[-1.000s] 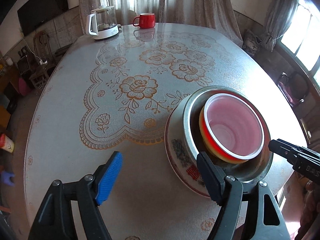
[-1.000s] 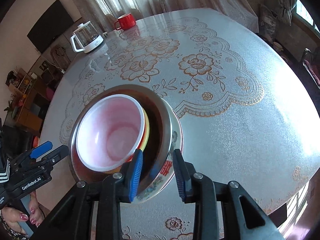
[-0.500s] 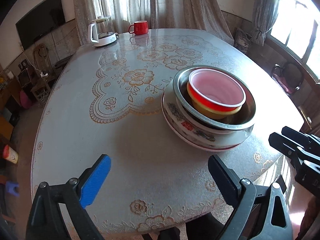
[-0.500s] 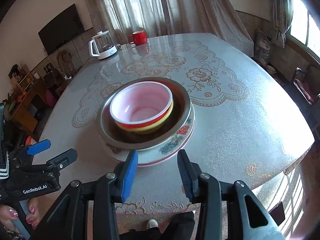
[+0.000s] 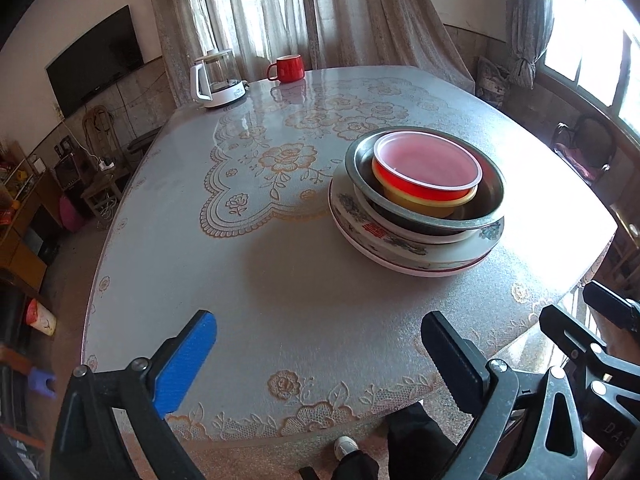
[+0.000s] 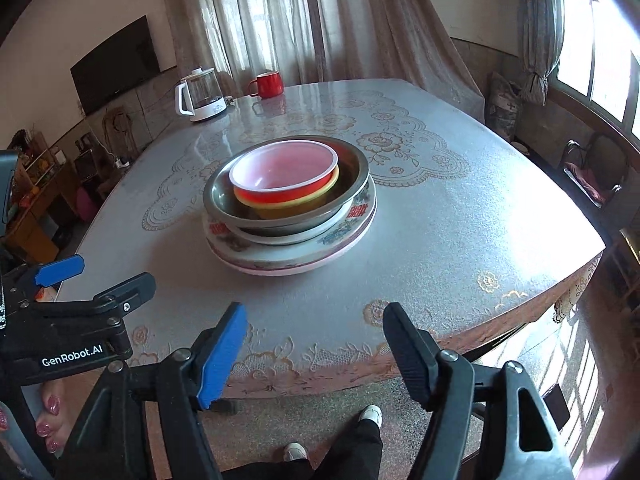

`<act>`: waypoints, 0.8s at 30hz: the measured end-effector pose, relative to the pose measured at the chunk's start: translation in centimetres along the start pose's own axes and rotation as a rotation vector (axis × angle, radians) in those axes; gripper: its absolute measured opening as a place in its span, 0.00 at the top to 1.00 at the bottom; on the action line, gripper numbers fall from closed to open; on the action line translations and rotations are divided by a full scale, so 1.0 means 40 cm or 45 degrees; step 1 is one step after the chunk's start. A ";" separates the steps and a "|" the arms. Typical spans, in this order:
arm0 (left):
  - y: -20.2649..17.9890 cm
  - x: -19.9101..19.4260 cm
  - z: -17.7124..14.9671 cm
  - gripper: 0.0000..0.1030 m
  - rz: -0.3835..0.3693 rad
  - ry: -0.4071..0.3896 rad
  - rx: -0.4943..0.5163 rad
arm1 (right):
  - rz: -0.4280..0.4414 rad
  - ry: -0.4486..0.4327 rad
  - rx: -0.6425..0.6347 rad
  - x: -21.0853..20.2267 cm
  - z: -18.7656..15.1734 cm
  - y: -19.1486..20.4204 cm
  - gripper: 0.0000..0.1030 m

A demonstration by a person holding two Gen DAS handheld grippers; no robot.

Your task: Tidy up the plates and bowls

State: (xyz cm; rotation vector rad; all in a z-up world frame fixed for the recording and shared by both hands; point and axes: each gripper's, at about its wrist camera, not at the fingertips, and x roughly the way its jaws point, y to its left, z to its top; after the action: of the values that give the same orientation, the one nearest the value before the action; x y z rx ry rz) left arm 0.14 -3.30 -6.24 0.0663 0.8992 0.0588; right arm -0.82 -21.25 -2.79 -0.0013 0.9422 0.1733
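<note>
Nested stack of tableware, seen from both wrist views. A red bowl (image 6: 284,174) with a pale inside sits in a yellow bowl (image 6: 316,196), of which only the rim and part of the wall show; both rest in a metal basin (image 6: 286,216), which sits in a patterned porcelain bowl (image 6: 352,210) upon a wide patterned plate (image 6: 288,258). The order runs from widest at the bottom to smallest at the top, so each piece is cradled by the one beneath and the pile likely stands steady with one footprint. The stack rests on the surface (image 6: 460,216), on the near half, toward the person's side and clear of the edge.

The left tongs (image 5: 320,354) are released and grasp nothing, their pads spread wide over the near rim of the surface. The right tongs (image 6: 316,344) are likewise parted and empty, held low before the near edge. Both stand well apart from the stack, which suggests that the nesting is complete.

A glass kettle (image 6: 200,96) and a red mug (image 6: 267,84) stand together at the far edge, outside the sorting.
</note>
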 end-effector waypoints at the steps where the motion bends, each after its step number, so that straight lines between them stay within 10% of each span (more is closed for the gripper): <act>1: 0.002 -0.006 -0.003 0.00 0.001 -0.010 -0.006 | -0.002 -0.006 0.005 -0.004 -0.003 -0.002 0.30; 24: 0.009 -0.023 -0.005 0.00 -0.031 -0.038 -0.029 | 0.025 0.000 -0.041 -0.007 -0.003 0.030 0.30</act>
State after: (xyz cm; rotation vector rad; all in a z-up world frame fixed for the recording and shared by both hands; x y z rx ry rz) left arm -0.60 -3.02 -5.62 0.0347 0.8693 0.0450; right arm -1.26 -20.10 -2.56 -0.0218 0.9393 0.2062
